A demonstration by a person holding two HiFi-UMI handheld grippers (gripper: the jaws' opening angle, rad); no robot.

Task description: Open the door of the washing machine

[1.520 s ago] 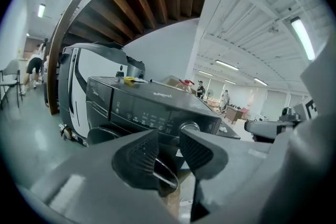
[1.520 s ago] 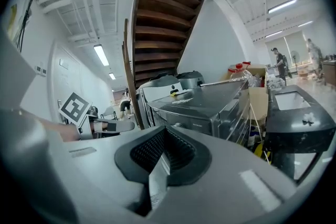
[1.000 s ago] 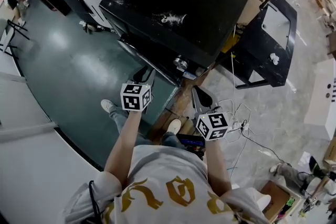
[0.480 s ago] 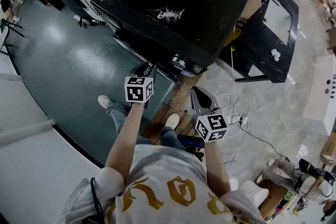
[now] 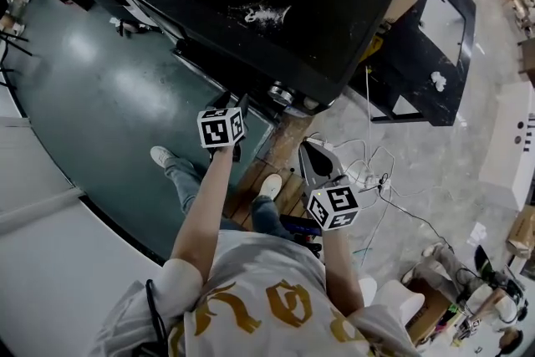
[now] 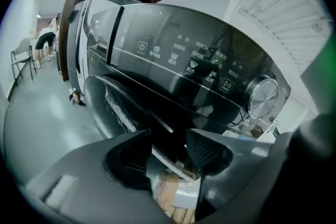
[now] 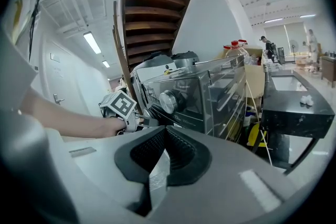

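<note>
Glossy black, the washing machine (image 5: 276,4) sits at twelve o'clock. Its door (image 6: 113,99) is just ahead of my left gripper (image 6: 169,140), jaws apart around nothing yet. I'd seat them squarely on the door's edge before pulling. My right gripper (image 7: 164,134), closed and empty, hangs at five o'clock.

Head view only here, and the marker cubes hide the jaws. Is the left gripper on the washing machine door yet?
Observer: No. In the left gripper view, the left gripper has its jaws apart with nothing between them. The washing machine front fills the view beyond.
Operator: Where is it aimed?
Observer: Below the control panel, left of the silver dial.
Operator: Right gripper?
Observer: The right gripper has its jaws together, holding nothing.
</note>
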